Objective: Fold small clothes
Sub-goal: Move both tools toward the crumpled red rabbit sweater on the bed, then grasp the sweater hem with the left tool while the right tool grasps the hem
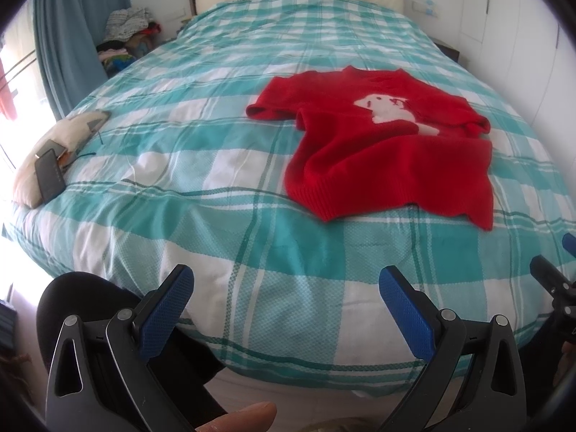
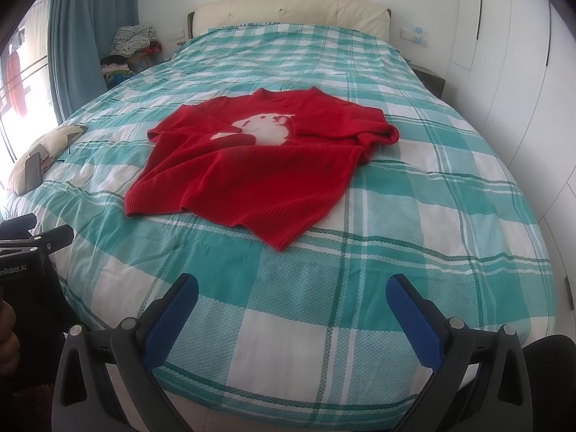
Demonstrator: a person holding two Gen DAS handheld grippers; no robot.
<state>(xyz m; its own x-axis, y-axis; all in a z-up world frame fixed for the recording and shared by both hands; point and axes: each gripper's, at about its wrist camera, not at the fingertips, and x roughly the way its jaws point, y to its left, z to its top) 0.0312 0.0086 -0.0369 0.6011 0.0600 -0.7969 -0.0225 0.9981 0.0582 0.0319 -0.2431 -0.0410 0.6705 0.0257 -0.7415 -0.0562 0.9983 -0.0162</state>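
A small red knit sweater (image 1: 381, 147) (image 2: 252, 172) with a white animal picture on its chest lies face up on the teal-and-white checked bed cover (image 1: 223, 165) (image 2: 414, 216). Both sleeves are folded in across the body, and the hem points toward me. My left gripper (image 1: 286, 288) hovers open over the near edge of the bed, well short of the hem and to its left. My right gripper (image 2: 291, 297) is open too, above the near edge and below the hem. Nothing sits between either pair of blue fingers.
A cream pillow (image 1: 54, 147) (image 2: 39, 154) with a dark phone (image 1: 49, 176) on it lies at the bed's left edge. Piled clothes (image 1: 126, 36) sit in the far left corner by a blue curtain (image 1: 72, 36). White wardrobe doors (image 2: 522, 72) line the right side.
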